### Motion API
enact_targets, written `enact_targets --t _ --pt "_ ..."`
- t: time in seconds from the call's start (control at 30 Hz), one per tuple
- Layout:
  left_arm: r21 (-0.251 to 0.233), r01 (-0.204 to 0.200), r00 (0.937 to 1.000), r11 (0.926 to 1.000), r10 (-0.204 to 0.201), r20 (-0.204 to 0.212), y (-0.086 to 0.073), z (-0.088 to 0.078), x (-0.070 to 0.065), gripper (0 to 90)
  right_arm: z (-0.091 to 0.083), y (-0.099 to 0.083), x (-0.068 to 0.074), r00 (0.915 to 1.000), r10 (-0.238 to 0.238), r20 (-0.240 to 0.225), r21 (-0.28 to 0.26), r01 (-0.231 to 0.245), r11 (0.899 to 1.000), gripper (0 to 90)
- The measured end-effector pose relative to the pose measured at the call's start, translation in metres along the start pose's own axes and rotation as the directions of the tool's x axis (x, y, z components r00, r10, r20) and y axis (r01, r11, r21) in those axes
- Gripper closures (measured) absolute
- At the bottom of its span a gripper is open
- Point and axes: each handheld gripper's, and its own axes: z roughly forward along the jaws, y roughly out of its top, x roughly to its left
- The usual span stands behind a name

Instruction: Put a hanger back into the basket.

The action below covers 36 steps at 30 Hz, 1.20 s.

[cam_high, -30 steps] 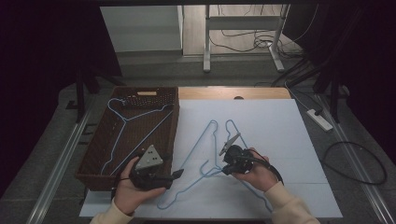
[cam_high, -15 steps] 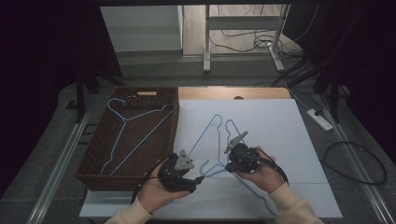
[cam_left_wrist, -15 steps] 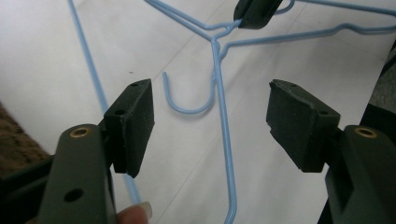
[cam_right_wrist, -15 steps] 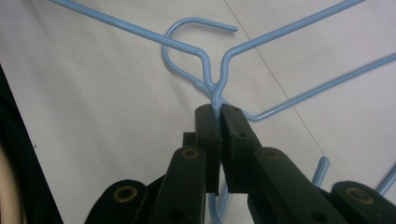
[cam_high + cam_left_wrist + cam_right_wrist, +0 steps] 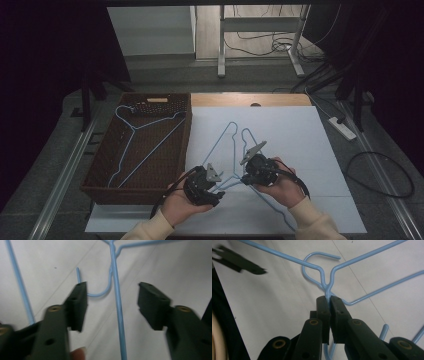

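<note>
Blue wire hangers [image 5: 235,150] lying mid-table on white sheet [image 5: 300,130], near front edge. Right gripper [image 5: 329,299] clamped on hanger neck below hook. Left gripper [image 5: 112,300] jaws apart, just been closing, straddling hanger wire, pads not touching.

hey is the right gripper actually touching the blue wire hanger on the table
Touching. In the right gripper view, the right gripper has its jaws shut on the neck of the blue wire hanger, just below the hook, with the wire pinched between the pads.
</note>
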Motion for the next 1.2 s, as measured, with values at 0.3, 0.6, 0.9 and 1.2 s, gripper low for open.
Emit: enact_targets --t 0.3,0.6,0.9,1.2 --pt "0.023 -0.019 0.9998 0.9996 0.019 -0.001 0.002 0.004 -0.005 83.3 -0.006 -0.002 0.002 1.0000 -0.005 0.003 -0.011 0.005 1.000 86.5" --pt "-0.002 0.004 1.0000 1.0000 -0.004 -0.003 0.002 -0.004 -0.004 85.1 -0.013 -0.004 0.002 0.9999 0.010 -0.013 -0.058 -0.011 0.998 86.2" --pt "-0.006 0.019 0.9998 0.9998 -0.019 0.005 0.002 -0.005 -0.004 85.3 -0.016 -0.003 0.005 1.0000 0.003 -0.005 -0.066 -0.004 0.998 86.2" --pt "-0.015 0.022 0.9997 0.9996 -0.023 -0.012 0.001 -0.007 -0.001 85.6 -0.018 -0.003 0.004 1.0000 0.004 -0.002 -0.101 -0.004 0.995 85.0"
